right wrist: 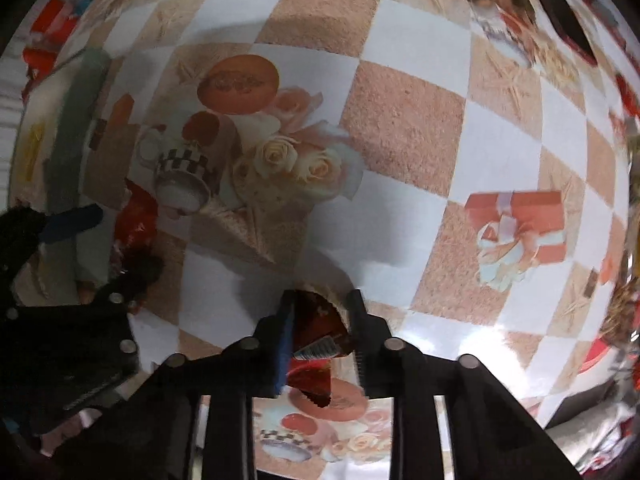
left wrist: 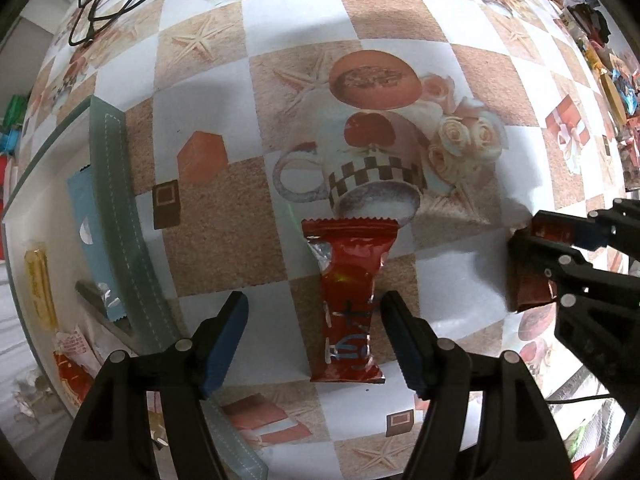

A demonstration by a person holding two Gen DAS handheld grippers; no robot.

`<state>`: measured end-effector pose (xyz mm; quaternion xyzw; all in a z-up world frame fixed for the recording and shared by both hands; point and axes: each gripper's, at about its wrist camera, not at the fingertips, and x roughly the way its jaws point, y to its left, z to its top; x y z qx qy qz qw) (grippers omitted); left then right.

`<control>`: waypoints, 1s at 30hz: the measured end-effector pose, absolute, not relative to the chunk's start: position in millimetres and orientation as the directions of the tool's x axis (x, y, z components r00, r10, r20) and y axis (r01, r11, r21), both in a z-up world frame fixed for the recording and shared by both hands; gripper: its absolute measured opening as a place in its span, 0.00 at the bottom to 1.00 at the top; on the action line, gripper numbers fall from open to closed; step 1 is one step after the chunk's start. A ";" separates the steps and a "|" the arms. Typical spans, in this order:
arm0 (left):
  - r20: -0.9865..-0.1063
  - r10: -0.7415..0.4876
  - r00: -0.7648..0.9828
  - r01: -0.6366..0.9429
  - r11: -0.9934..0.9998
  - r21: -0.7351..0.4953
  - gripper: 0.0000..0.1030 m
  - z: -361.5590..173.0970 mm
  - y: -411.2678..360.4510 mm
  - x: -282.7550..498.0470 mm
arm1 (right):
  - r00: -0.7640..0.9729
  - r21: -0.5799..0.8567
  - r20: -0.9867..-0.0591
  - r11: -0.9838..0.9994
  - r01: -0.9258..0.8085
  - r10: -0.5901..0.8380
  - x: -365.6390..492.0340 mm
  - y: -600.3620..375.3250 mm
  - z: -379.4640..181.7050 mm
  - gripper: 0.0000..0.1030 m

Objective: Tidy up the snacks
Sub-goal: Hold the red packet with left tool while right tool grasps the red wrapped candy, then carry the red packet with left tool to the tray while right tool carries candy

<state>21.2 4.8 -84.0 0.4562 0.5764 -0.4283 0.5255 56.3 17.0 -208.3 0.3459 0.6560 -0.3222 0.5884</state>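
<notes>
A red snack packet (left wrist: 348, 300) lies flat on the patterned tablecloth (left wrist: 296, 12). My left gripper (left wrist: 316, 324) points straight down over it and is open. The packet sits between the fingers, close to the right pad, and neither pad presses it. To the right, my right gripper (left wrist: 526, 240) is shut on a second red packet (left wrist: 530, 284). In the right wrist view that packet (right wrist: 316, 332) is pinched between the two fingers of the right gripper (right wrist: 322, 312), just above the cloth. The left gripper (right wrist: 106, 246) and the first packet (right wrist: 136, 216) show blurred at the left.
A white storage box with a grey-green rim (left wrist: 112, 200) stands at the left and holds a blue packet (left wrist: 82, 216), a yellow packet (left wrist: 38, 288) and a red one (left wrist: 72, 376). Loose snacks (left wrist: 616, 92) crowd the far right edge. Black cables (left wrist: 104, 0) lie at the top left.
</notes>
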 end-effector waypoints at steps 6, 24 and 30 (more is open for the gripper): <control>-0.996 0.045 -0.083 0.978 0.197 -0.073 0.21 -78.0 1.1 20.0 | 0.009 0.053 -0.995 0.465 0.884 0.096 23.7 4.8 -203.0 0.21; -0.991 -0.064 -0.115 0.961 0.245 -0.127 0.21 -25.3 33.5 63.6 | 0.014 0.052 -0.995 0.395 0.917 0.098 -48.2 -4.6 -141.5 0.50; -0.991 -0.072 -0.109 0.961 0.248 -0.124 0.21 -9.5 46.4 70.6 | 0.000 0.036 -0.996 0.391 0.920 0.091 -53.1 8.2 -163.7 0.69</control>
